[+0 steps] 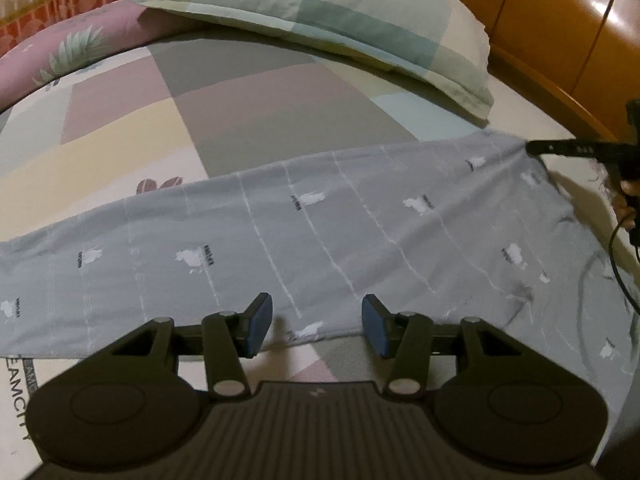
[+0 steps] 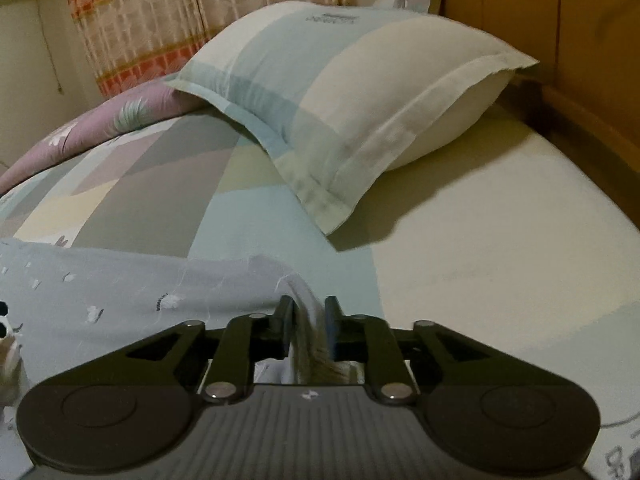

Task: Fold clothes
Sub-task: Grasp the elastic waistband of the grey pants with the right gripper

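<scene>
**Right corner pinched, left side waiting**

Now the grey garment [image 1: 320, 224] lies flat on the bed below the pillow [image 1: 320, 12]. Right gripper [image 2: 308, 316] clamps its corner; left gripper [image 1: 317, 326], jaws apart, should seize the near hem evenly.

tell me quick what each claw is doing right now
Left claw: open, holding nothing, above the near edge of the garment.
Right claw: closed on a bunched edge of the garment.

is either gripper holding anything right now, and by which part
The right gripper pinches the grey garment at a bunched edge; the left gripper is open, holding nothing.
</scene>
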